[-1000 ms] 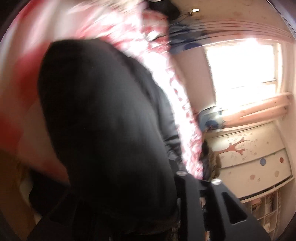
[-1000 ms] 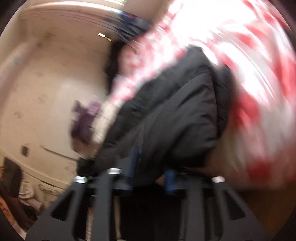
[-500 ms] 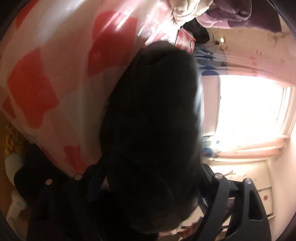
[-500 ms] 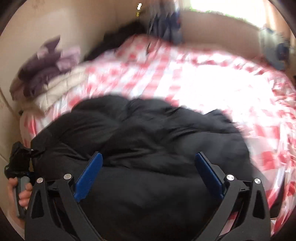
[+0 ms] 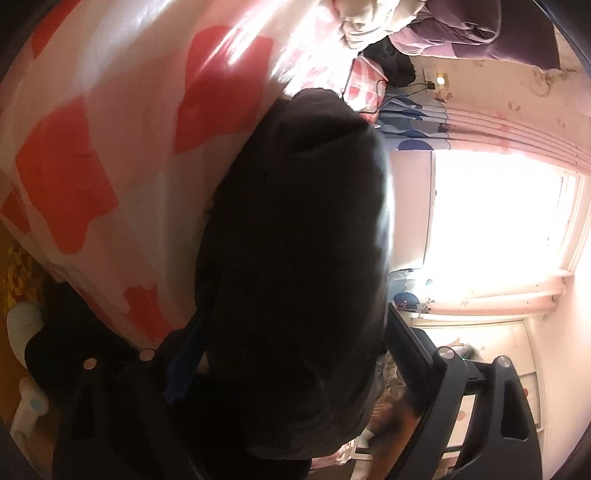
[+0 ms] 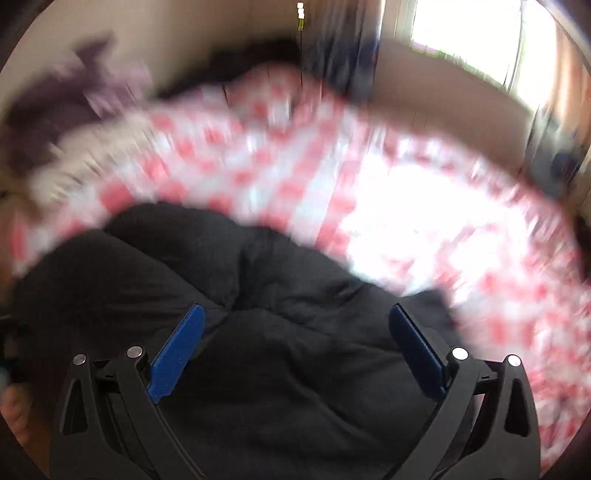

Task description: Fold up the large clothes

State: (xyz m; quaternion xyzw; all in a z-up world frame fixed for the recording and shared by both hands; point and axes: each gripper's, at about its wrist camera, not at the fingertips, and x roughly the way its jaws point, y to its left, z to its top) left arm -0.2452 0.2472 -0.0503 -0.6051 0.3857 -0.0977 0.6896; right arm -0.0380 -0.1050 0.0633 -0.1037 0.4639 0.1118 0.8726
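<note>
A bulky black padded garment [image 6: 280,332] lies on the red-and-white checked bed cover [image 6: 406,206]. My right gripper [image 6: 293,314] is open, its blue pads [image 6: 177,350] spread wide just above the garment and holding nothing. In the left wrist view the same black garment [image 5: 295,258] fills the middle and bulges between the wide-spread fingers of my left gripper [image 5: 291,332]. One blue pad [image 5: 184,362] shows at the left; the other is hidden by the cloth. The checked cover [image 5: 110,147] lies behind it.
A pile of purple and cream bedding [image 5: 461,29] sits at the head of the bed, also blurred in the right wrist view [image 6: 74,122]. A bright window [image 5: 498,229] and a painted cabinet [image 5: 491,343] stand beside the bed. Wooden floor [image 5: 22,280] shows at the left.
The right gripper opened and let go of the garment, which dropped onto the bed. The left gripper's fingers spread apart around the garment. The right view is swinging, now blurred.
</note>
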